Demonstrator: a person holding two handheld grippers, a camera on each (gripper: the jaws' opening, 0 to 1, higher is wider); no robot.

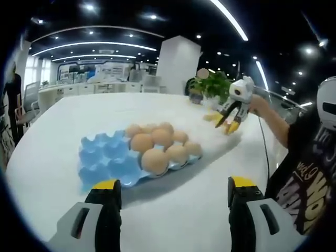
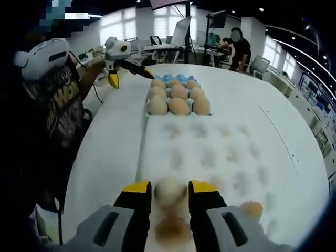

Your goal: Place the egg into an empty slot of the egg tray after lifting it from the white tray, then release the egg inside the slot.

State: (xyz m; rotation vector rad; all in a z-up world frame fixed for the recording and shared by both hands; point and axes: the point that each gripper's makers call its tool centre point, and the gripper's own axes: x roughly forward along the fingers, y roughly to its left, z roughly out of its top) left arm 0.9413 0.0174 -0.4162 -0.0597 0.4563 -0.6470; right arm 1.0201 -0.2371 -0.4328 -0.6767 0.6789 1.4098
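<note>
**Egg between the right jaws, over the white tray**

In the right gripper view, the right hand-held gripper (image 2: 169, 195) has its jaws closed in on a pale egg (image 2: 170, 192) at bottom centre, above the white tray (image 2: 210, 152). Ahead — upper centre — the blue egg tray (image 2: 169, 78) holds brown eggs, with blue slots showing at its far end. The left hand-held gripper (image 1: 173, 190) stands wide open and empty, the egg tray just beyond it. Open bench (image 1: 68, 113) surrounds both trays; a potted plant (image 1: 212, 84) sits far off.
</note>
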